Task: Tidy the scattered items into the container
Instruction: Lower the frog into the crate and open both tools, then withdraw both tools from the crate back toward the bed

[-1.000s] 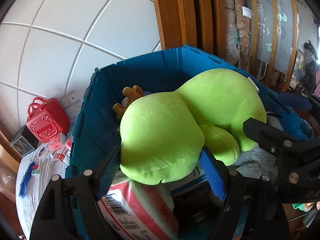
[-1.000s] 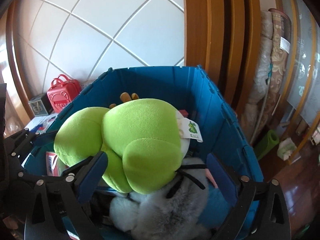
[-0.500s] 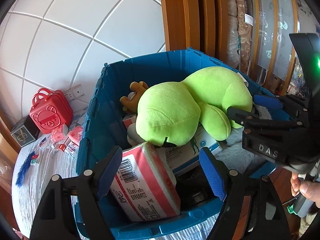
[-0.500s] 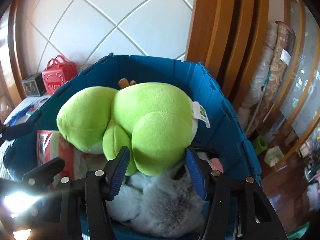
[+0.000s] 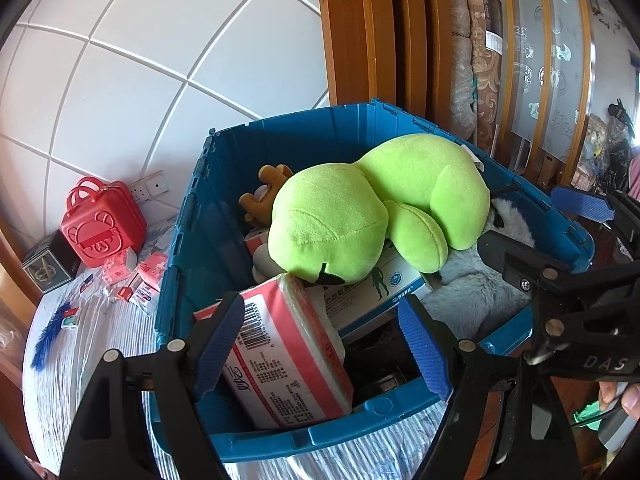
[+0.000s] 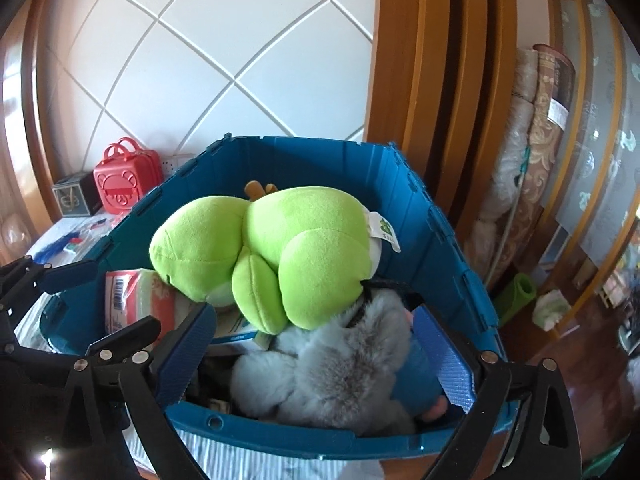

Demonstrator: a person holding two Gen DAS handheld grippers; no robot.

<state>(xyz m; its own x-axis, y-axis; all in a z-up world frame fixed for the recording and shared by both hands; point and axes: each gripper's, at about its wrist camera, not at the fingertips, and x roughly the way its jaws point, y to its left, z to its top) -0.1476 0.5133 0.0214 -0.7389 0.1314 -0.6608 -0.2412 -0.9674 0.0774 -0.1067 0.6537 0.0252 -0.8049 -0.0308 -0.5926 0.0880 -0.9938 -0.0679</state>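
- The green plush (image 6: 280,256) is seen in the bin (image 6: 440,240) at 12 o'clock of the right gripper (image 6: 312,360).
- Its jaws are opening, nothing gripped.
- The left gripper (image 5: 324,344) is held wide, empty.

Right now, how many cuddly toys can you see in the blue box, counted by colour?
Green cuddly toy: 1
Grey furry toy: 1
Brown toy: 1
Total showing: 3
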